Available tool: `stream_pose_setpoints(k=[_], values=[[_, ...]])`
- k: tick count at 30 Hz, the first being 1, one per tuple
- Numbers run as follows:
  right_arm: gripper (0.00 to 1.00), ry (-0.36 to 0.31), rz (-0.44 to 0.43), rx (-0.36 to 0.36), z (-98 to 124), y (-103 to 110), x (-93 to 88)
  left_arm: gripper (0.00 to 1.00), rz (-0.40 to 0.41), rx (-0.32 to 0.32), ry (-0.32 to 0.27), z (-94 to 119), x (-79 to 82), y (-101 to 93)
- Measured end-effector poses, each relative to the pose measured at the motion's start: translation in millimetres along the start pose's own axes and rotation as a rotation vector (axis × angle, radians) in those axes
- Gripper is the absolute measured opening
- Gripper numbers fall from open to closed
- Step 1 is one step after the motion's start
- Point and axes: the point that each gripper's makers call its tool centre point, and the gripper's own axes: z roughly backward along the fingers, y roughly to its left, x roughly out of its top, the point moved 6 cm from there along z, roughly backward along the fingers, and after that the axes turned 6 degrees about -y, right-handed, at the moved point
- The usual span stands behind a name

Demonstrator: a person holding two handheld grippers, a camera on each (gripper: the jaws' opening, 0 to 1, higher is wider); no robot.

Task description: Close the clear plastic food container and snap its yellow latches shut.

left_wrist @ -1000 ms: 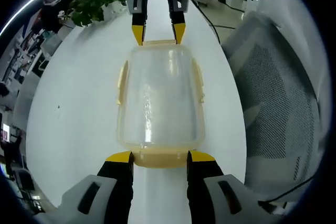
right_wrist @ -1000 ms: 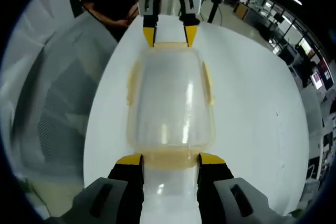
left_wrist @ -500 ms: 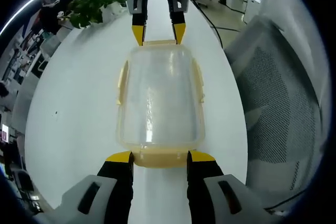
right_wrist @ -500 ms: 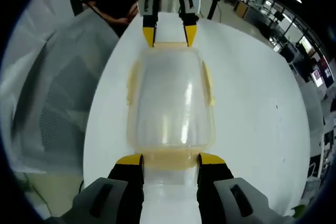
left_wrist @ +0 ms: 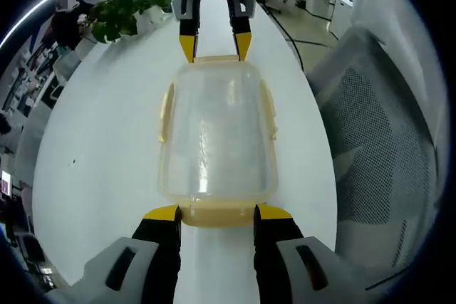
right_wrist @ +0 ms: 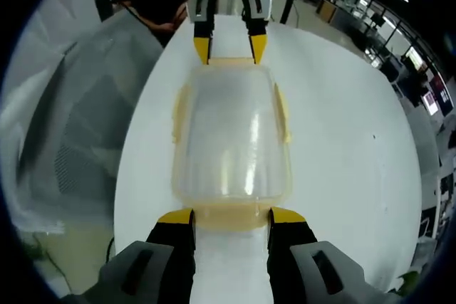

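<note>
Two tongs bracket the container (left_wrist: 217, 137) lengthwise, end to end.

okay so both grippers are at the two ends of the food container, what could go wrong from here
1. The left gripper and right gripper meet only the end latches of the container; uneven pressing could slide it across the smooth white table.
2. The side latches look flared out; the lid may not seal.

A white round bench (left_wrist: 100, 147) spreads across the middle of the left gripper view, with a green potted plant (left_wrist: 121, 12) at the upper left of the frame. A grey mesh chair back (left_wrist: 377, 140) stands along the right side, and in the right gripper view it (right_wrist: 71, 133) stands along the left.
</note>
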Motion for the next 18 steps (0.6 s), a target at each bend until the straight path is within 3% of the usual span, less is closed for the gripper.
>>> stream_pose_setpoints(k=[18], values=[[0.38, 0.026, -0.006, 0.009, 6.1, 0.3, -18.9, 0.39, -0.006, -0.01, -0.009, -14.8, 14.9, 1.8]])
